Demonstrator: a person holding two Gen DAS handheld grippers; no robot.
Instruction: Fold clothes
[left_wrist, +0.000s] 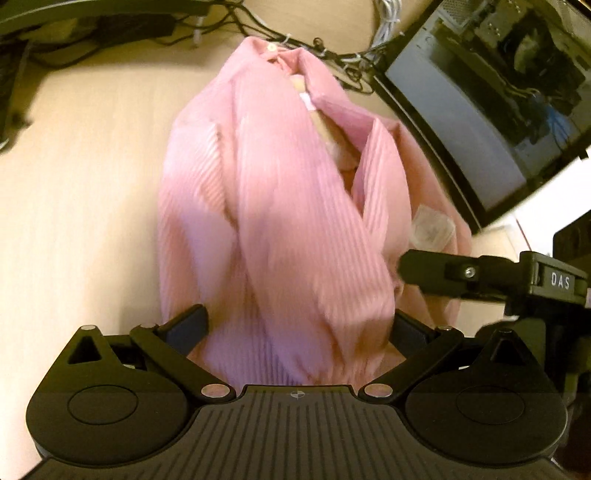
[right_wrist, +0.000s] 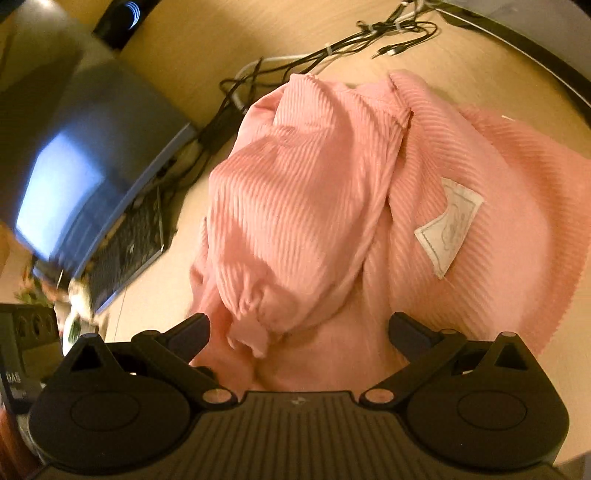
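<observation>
1. The pink ribbed shirt (left_wrist: 280, 206) lies bunched on the pale surface (left_wrist: 85, 177), collar at the far end.
2. Left gripper (left_wrist: 297, 326): fingers spread wide, released, the near hem between them.
3. Right gripper (right_wrist: 299, 328): fingers apart, a gathered cuff (right_wrist: 255, 314) between, unclamped.
4. Open room to the left; the monitor (left_wrist: 491, 110) and cables (left_wrist: 332, 48) crowd the far right edge.

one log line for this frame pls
task: fold clothes | left claw: open, over pink shirt | right claw: open, over shirt | shirt: rumpled on desk
</observation>
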